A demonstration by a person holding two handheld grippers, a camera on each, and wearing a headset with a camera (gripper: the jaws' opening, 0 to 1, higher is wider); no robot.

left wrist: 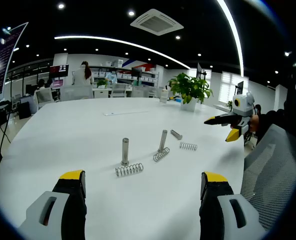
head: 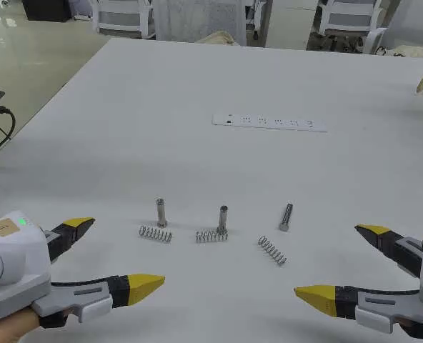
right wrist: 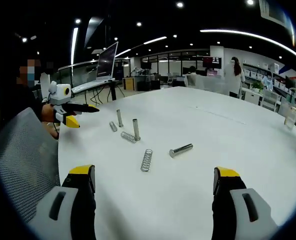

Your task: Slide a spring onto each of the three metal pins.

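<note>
Springs lie on the table (head: 197, 86), none on a pin. The left spring (head: 156, 234) and the middle spring (head: 211, 236) rest just beside the feet of the upright left pin (head: 161, 212) and middle pin (head: 222, 219). The right spring (head: 271, 251) is near the right pin (head: 286, 217), which lies flat. We hold the left gripper (head: 128, 250) and right gripper (head: 326, 259) with fingers wide, gripping nothing, their bodies cut off at the edge. The left gripper view shows a potted plant (left wrist: 190, 90).

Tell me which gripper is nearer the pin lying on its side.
Right. The right gripper hangs just right of the lying pin; the left gripper is farther off to its left.
</note>
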